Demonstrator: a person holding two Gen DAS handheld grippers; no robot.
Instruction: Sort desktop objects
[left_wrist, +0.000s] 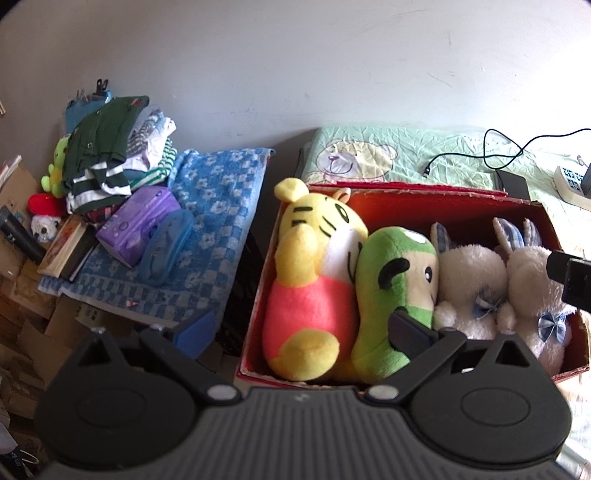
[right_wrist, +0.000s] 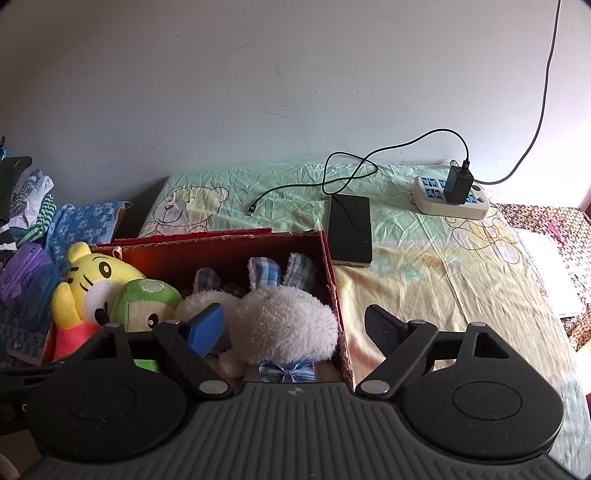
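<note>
A red cardboard box (left_wrist: 461, 210) holds a yellow tiger plush (left_wrist: 314, 266), a green plush (left_wrist: 391, 288) and two white rabbit plushes (left_wrist: 472, 284). The box also shows in the right wrist view (right_wrist: 328, 266) with a white rabbit (right_wrist: 284, 325) in front. My left gripper (left_wrist: 301, 328) is open and empty above the box's near left edge. My right gripper (right_wrist: 295, 325) is open and empty, its jaws straddling the box's right wall over the rabbit. A black phone (right_wrist: 349, 229) lies on the green bear-print cloth (right_wrist: 424, 258) right of the box.
A blue towel (left_wrist: 210, 229) left of the box carries a purple tissue pack (left_wrist: 140, 225), a blue case (left_wrist: 166, 251), books and a clothes pile (left_wrist: 107, 155). A white power strip (right_wrist: 450, 199) with a black charger and cable (right_wrist: 354, 170) sits at the back right. Cardboard boxes lie lower left.
</note>
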